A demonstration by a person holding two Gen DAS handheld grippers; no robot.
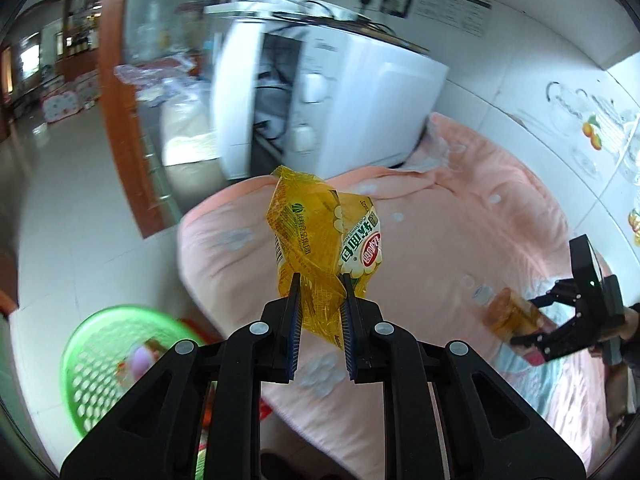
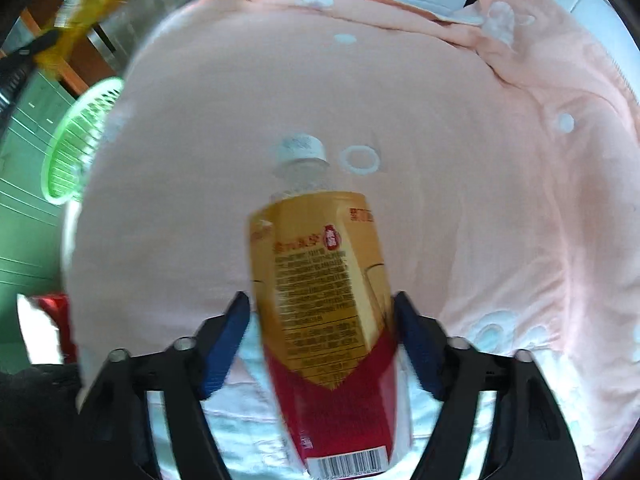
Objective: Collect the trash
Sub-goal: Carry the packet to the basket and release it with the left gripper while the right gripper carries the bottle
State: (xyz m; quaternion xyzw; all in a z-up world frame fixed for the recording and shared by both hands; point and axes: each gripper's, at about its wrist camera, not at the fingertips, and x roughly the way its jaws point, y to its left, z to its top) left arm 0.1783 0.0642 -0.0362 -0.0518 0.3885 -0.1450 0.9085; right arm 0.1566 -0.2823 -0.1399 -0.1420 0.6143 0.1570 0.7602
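The left gripper (image 1: pixel 320 286) is clenched on a crumpled yellow snack wrapper (image 1: pixel 320 236), holding it up above the pink cloth-covered table (image 1: pixel 460 240). The wrapper is thin film: almost weightless, limp and a little slick, so a pinch across a bunched fold, as here, looks like the safest hold; a flat single layer could slide out.

The right gripper (image 2: pixel 322 312) has its 2 fingers on either side of a plastic drink bottle (image 2: pixel 320 280) with a gold-and-red label and a white cap (image 2: pixel 302 148). The left pad seems to touch the label, but whether the jaws are really closed on it I cannot tell. The bottle's neck looks clear, so it is probably empty or nearly so: light, fairly stiff, yet smooth and liable to dent or slip. The labelled middle of the body is the best place to grip.

A green perforated basket (image 1: pixel 100 352) stands on the floor beside the table, already holding a few items, and is the likely place for both pieces.
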